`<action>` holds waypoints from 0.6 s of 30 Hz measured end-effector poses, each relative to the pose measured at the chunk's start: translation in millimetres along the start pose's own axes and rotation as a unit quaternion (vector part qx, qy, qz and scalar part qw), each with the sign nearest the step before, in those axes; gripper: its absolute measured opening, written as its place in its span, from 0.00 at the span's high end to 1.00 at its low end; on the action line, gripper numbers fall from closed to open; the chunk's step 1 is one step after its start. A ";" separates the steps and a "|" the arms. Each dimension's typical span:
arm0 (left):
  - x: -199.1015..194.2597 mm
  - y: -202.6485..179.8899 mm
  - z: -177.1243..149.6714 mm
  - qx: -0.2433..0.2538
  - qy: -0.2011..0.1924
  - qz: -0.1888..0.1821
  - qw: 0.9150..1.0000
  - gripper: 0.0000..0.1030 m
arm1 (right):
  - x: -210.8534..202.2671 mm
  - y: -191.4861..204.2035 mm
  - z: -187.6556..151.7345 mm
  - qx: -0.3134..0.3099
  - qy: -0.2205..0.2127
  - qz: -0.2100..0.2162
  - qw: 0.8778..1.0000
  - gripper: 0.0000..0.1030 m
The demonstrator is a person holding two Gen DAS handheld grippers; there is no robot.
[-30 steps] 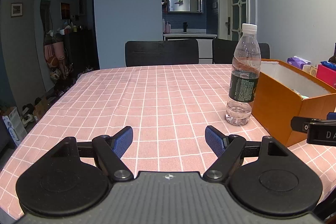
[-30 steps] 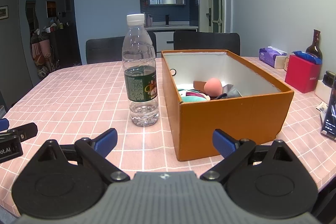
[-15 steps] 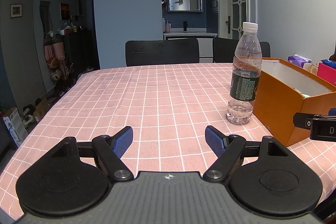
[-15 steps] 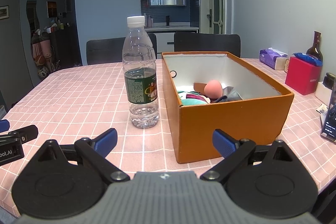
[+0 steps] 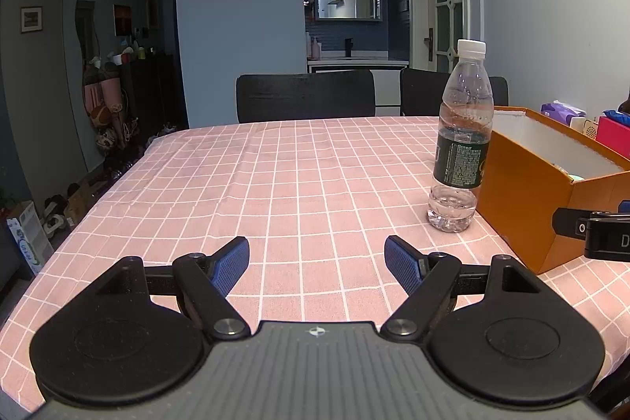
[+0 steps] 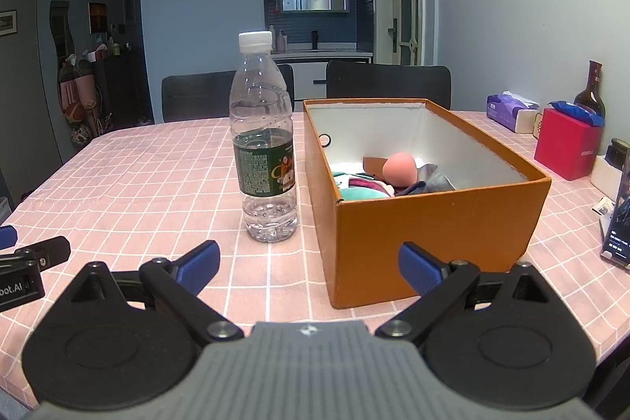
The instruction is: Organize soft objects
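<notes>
in the right wrist view the orange box (image 6: 433, 223) sits right of centre on the pink checked tablecloth (image 6: 138, 176), its top open. inside, low at the near end, lie the soft objects: a peach egg-shaped sponge (image 6: 399, 167), a teal piece (image 6: 360, 192) against the near wall, and grey cloth (image 6: 435, 180) to the sponge's right. a clear water bottle (image 6: 264, 140) with a white cap stands upright just left of the box, apart from it; its dark green label carries small print too fine to read.

the right gripper (image 6: 309, 264) fills the lower frame, blue pads spread wide with nothing between them, the box's near corner showing in the gap. at the far left edge part of the left gripper shows with the letters "oot.ai".

in the left wrist view the left gripper (image 5: 317, 260) is likewise spread wide and empty over bare cloth. at the right edge a black part of the right gripper bears a letter "d".

at the right of the right wrist view stand a red box (image 6: 567, 148), a purple tissue pack (image 6: 510, 111) and a brown glass bottle (image 6: 589, 91); their writing is unreadable.
</notes>
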State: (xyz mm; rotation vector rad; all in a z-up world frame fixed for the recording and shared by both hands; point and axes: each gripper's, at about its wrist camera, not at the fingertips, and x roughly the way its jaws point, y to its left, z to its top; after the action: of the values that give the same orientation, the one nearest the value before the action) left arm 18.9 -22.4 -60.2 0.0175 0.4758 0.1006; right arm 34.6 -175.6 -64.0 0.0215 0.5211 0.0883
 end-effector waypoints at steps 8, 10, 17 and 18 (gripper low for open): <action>0.2 1.6 -0.6 -0.003 0.003 -0.002 1.000 0.11 | -0.5 -0.2 -0.3 0.000 0.001 0.000 1.000 0.07; 0.0 2.0 -1.1 -0.003 0.003 -0.003 1.000 0.11 | -0.8 -0.2 -0.3 -0.001 0.001 -0.001 1.000 0.07; 0.1 1.4 -1.7 -0.002 0.004 -0.003 1.000 0.11 | -1.1 -0.3 -0.4 0.000 0.000 0.000 1.000 0.07; 0.6 1.6 -1.3 -0.002 0.005 -0.003 1.000 0.11 | -1.2 -0.2 -0.5 0.000 0.000 0.000 1.000 0.07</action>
State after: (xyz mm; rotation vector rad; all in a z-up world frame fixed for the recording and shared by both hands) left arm 18.7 -20.8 -61.6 0.0108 0.4850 0.0954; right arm 33.3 -175.9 -63.9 0.0207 0.5202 0.0875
